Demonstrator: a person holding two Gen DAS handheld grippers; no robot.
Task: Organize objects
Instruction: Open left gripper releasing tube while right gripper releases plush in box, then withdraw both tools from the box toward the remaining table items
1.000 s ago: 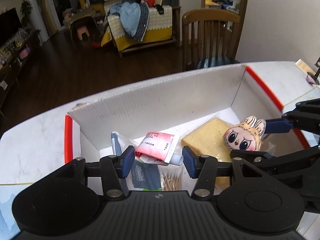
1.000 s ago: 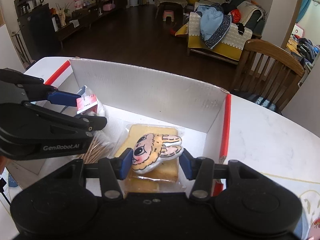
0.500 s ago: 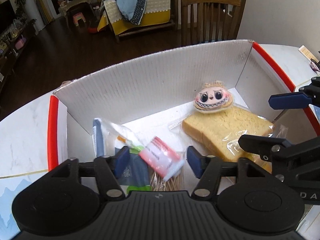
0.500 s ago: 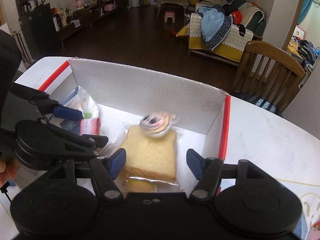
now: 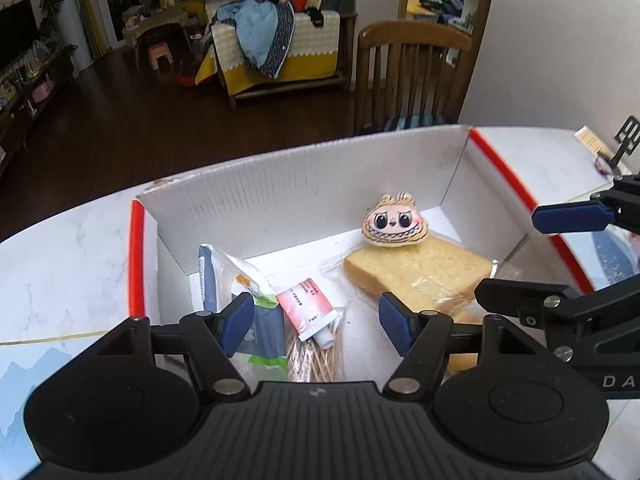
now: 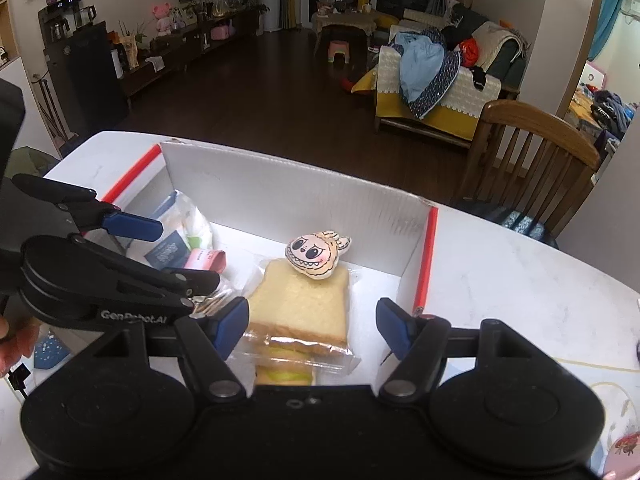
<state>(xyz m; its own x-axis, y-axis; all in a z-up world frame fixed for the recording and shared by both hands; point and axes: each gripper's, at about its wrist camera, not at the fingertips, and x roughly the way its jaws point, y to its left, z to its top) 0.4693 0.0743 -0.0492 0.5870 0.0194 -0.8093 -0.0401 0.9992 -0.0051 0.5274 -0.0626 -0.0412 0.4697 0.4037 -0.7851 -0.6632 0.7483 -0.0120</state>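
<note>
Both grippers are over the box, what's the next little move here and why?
Probably lift both clear of the white box and go for whatever is left outside it. The left gripper and right gripper are open and empty; the red tube lies on the toothpicks, and the cartoon-face toy rests on the wrapped sandwich.

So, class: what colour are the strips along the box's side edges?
Red, on the box's side edges, clearest in the left wrist view.
</note>
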